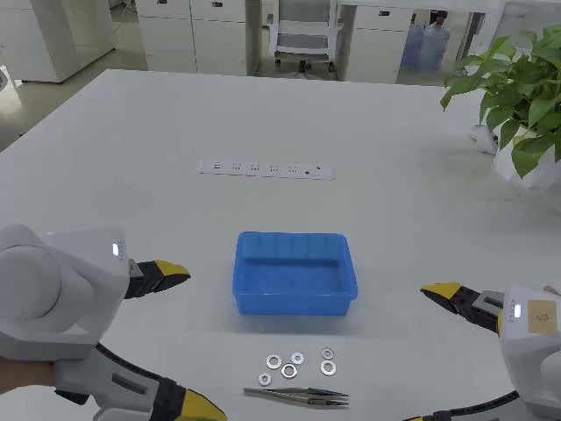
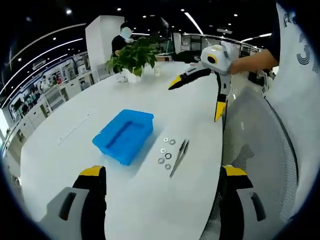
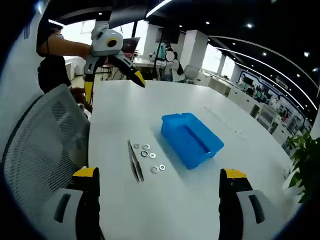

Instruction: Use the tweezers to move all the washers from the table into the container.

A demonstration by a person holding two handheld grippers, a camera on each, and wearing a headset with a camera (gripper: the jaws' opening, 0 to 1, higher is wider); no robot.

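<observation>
On the white desk (image 1: 394, 202), six washers (image 1: 289, 370) lie loose just in front of the blue container (image 1: 294, 274), tweezers (image 1: 298, 397) just beside them, nearer me. My left tongs (image 2: 163, 170) and right tongs (image 3: 160, 173) both gape wide, gripping nothing.

The left gripper (image 1: 203, 342) and the right gripper (image 1: 415, 354) hover apart at the left and right, each with its jaws spread wide and nothing between them, yellow tips pointing inward toward the other gripper.
</observation>
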